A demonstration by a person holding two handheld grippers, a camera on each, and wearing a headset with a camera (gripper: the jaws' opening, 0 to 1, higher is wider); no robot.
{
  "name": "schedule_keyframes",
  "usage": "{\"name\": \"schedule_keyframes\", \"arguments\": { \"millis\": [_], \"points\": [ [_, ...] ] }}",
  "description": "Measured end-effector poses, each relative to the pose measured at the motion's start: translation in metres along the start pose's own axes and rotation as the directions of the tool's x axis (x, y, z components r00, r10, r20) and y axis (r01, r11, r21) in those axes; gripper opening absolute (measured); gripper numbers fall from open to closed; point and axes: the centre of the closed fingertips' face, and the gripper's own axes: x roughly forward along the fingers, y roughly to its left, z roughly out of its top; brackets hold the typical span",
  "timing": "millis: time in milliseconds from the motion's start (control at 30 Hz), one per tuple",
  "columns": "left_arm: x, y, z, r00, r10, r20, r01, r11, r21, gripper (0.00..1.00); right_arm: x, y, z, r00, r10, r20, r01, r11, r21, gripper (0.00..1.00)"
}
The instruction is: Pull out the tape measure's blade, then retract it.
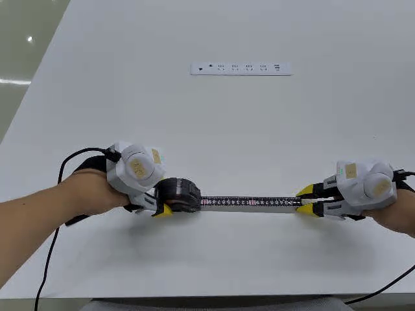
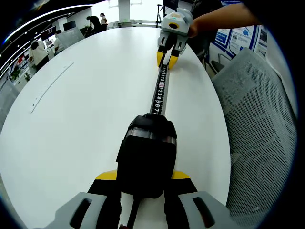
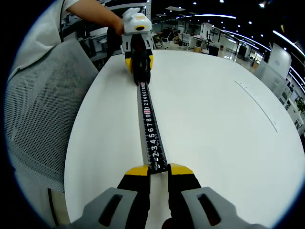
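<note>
1. Sits near the bench (image 1: 214, 136)'s near edge: tape measure (image 1: 178, 194), its case clamped in the left gripper (image 1: 166, 205).
2. Runs parallel to that edge, left to right: blade (image 1: 249, 202), drawn out flat.
3. Pinches the blade's tip: right gripper (image 1: 306, 199) (closed on it, well apart from the case).
4. Probably calls for retracting straight along the blade, toward the left gripper.

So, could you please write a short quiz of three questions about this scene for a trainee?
1. True or false: the blade is fully inside the tape measure case.
2. Which one clamps the tape measure case? A) left gripper B) right gripper
3. Fill in: the right gripper is shut on the end of the ____.
Key: 1 false; 2 A; 3 blade.
</note>
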Motion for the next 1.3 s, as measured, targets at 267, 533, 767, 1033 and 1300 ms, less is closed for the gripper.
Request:
{"name": "schedule_keyframes", "arguments": {
  "millis": [267,533,767,1033,1300],
  "points": [
    [0.000,0.000,0.000,1.0000,-0.001,0.000,0.001,1.000,-0.001,0.32,-0.003,-0.002,-0.005,1.0000,-0.001,-0.008,0.001,1.000,0.002,0.09],
    [0.001,0.001,0.000,1.0000,-0.003,-0.003,0.003,1.000,0.001,0.32,-0.013,-0.007,-0.019,0.9997,-0.005,-0.024,0.005,1.000,0.014,0.09],
    [0.001,0.001,0.000,1.0000,-0.004,-0.002,0.004,1.000,0.001,0.32,-0.015,-0.007,-0.024,0.9994,-0.003,-0.033,0.004,1.000,0.017,0.09],
    [0.001,0.001,0.000,1.0000,-0.004,-0.001,0.004,1.000,-0.002,0.32,-0.018,-0.010,-0.029,0.9991,-0.008,-0.041,0.009,1.000,0.021,0.09],
    [0.002,0.001,0.001,1.0000,-0.003,-0.002,0.003,1.000,0.000,0.32,-0.019,-0.009,-0.030,0.9991,-0.008,-0.041,0.009,0.999,0.031,0.09]
  ]
}}
